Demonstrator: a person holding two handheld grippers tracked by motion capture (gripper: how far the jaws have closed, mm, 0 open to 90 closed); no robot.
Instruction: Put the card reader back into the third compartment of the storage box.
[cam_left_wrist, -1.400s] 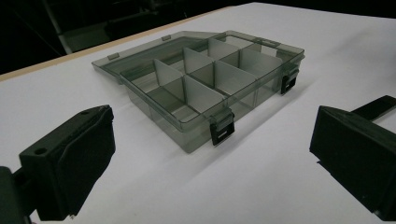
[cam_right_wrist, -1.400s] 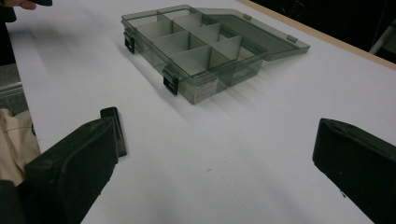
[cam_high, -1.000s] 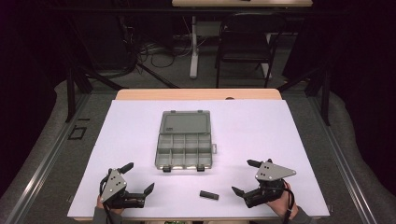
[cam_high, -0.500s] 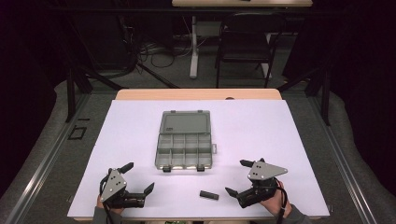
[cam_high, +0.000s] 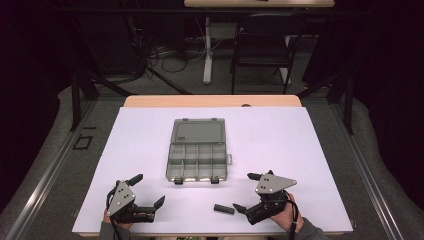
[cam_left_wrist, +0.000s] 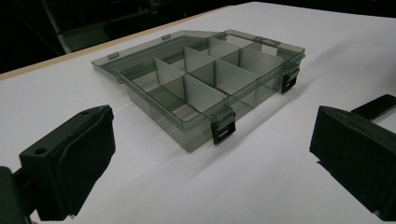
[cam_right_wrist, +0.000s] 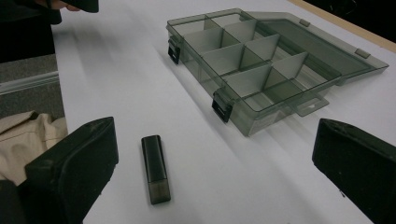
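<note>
High view: right gripper (cam_high: 243, 194) has closed in on the black stick (cam_high: 224, 209), jaws wide apart, nothing held.
It has shifted left over the last second; lower jaw now just beside the stick, so a pick-up looks imminent. Left gripper (cam_high: 148, 190) unmoved, spread wide, empty. Stick: small matte black bar, flat on the white tabletop (cam_high: 300, 150). Organizer box (cam_high: 197, 161): smoky translucent plastic, lid laid back, gridded compartments empty.

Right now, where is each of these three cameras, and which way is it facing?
High view: above the person's side, looking forward and down at the table; left gripper and right gripper show, held in hands.
Left gripper view: rides that gripper, facing the box.
Right gripper view: faces the stick between its jaws.
All share the box.
</note>
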